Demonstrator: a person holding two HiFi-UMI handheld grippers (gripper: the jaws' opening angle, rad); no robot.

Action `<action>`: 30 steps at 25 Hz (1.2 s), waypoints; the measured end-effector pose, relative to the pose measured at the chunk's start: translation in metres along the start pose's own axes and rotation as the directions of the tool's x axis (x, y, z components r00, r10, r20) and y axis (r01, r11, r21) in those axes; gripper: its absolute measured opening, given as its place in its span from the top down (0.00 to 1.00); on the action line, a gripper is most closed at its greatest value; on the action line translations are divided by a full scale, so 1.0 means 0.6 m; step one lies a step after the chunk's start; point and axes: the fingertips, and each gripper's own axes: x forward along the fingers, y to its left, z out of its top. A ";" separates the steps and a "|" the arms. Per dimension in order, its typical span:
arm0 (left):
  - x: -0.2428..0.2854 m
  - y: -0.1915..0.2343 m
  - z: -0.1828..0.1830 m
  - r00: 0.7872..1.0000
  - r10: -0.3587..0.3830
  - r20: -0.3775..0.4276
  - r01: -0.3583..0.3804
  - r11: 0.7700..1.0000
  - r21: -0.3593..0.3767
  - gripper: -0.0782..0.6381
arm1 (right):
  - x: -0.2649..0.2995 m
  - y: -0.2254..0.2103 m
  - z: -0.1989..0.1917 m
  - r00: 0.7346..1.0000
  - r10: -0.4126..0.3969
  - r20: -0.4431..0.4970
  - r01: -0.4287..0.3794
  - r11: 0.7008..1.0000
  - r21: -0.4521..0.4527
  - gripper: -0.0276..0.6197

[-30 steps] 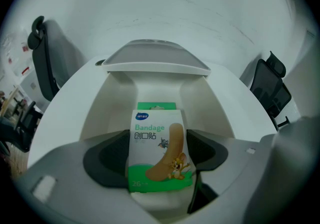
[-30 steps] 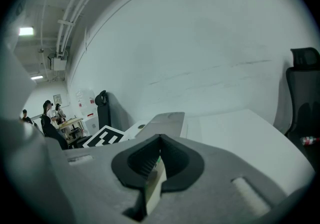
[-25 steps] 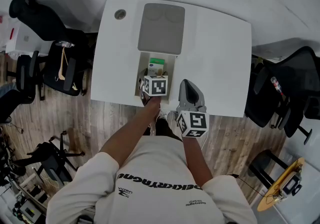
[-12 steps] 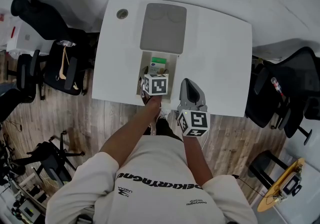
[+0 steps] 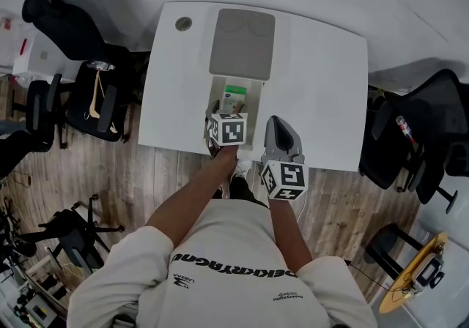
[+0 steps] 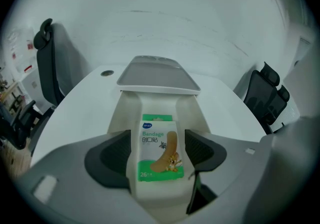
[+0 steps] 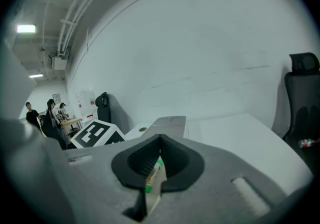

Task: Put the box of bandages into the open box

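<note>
A: L gripper status?
B: left gripper (image 6: 157, 142) jaws are apart but closing atm. Box of bandages (image 6: 160, 148) sits between them, with a gap on each side and the pads not on it. So no grip.
A: where's the box of bandages exactly?
B: lying flat, print up, inside the open box (image 6: 121, 113), toward its near end. Open box is on the white table (image 5: 315, 85) by the near edge, grey lid (image 6: 157, 74) flipped back on the far side.
A: orientation vs gripper?
B: dead ahead of L, centred on the jaw line. Long axis runs along the gripper's own axis, i.e. away from the person, same as the open box's. Jaws flank its short width. Looks like they straddle the open box walls too, not 100% sure.
A: R?
B: right gripper (image 7: 160, 142) is pressed together, nothing in it. It's off to the right of L at the table's near edge. L is clearly the nearer one.
A: so task?
B: imo placement is done, item's in. Next is prob L backing straight out toward the person along that long axis. Risk: the closing jaws catch the pack or a wall and drag it.
</note>
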 end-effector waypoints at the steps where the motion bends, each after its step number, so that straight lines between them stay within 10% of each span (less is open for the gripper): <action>1: -0.004 0.001 -0.001 1.000 0.000 0.005 0.000 1.000 -0.003 0.42 | -0.002 0.002 0.001 1.000 0.000 0.002 0.000 1.000 -0.001 0.96; 30: -0.127 -0.015 0.007 0.973 -0.116 0.199 0.110 0.993 0.039 0.70 | -0.062 0.055 0.015 0.999 -0.003 0.043 0.005 0.999 -0.037 0.96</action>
